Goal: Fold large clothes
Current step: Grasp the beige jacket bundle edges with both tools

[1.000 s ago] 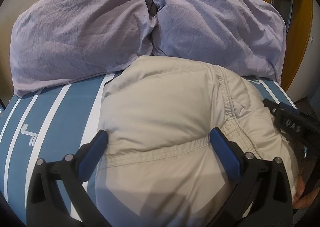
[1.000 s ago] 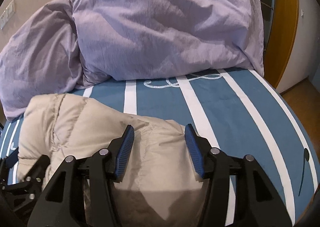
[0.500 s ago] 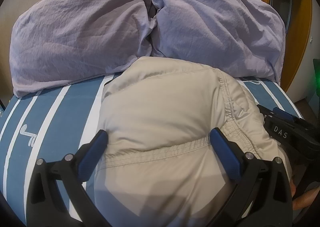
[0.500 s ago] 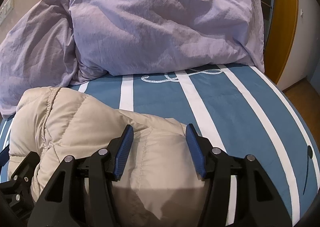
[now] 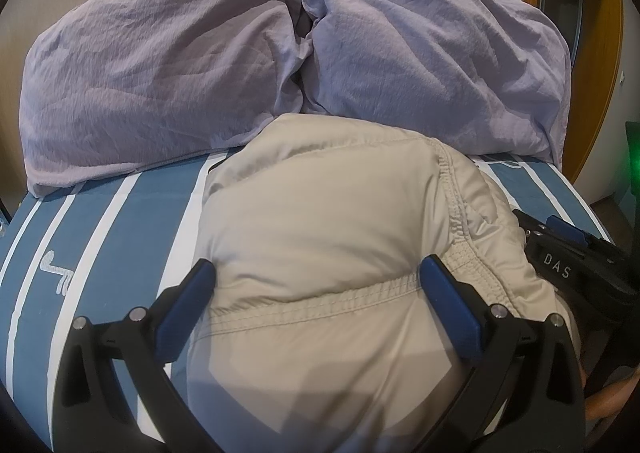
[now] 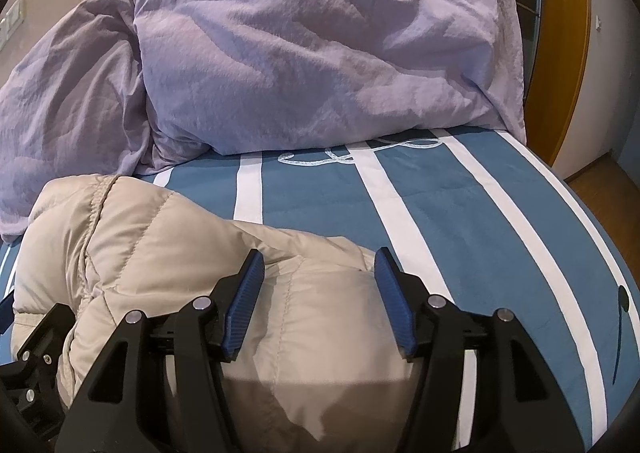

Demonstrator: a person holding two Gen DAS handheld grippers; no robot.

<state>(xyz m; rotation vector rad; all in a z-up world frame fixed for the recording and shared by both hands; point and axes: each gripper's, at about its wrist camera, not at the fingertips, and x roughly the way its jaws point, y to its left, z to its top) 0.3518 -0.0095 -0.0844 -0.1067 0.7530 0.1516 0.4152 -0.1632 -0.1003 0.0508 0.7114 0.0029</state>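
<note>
A beige puffer jacket (image 5: 320, 213) lies bundled on the blue-and-white striped bed (image 5: 120, 237), its elastic hem seam running across the near side. My left gripper (image 5: 318, 267) stands wide open, one finger at each side of the jacket's bulk, pads apart from it. In the right wrist view the jacket (image 6: 160, 237) fills the lower left. My right gripper (image 6: 320, 256) hovers over its right end with jaws opening; fabric lies between them but the pads do not press it. The right gripper's body (image 5: 560, 265) shows at the jacket's right edge.
Two lilac pillows (image 5: 160, 73) (image 6: 320, 45) are piled against the headboard wall just behind the jacket. A wooden door frame (image 6: 568, 53) and floor (image 6: 600, 181) lie past the bed's right edge. Striped sheet (image 6: 460, 221) is bare right of the jacket.
The right gripper's jaws have spread a little wider over the jacket's end. The left gripper and the jacket have stayed where they were.
</note>
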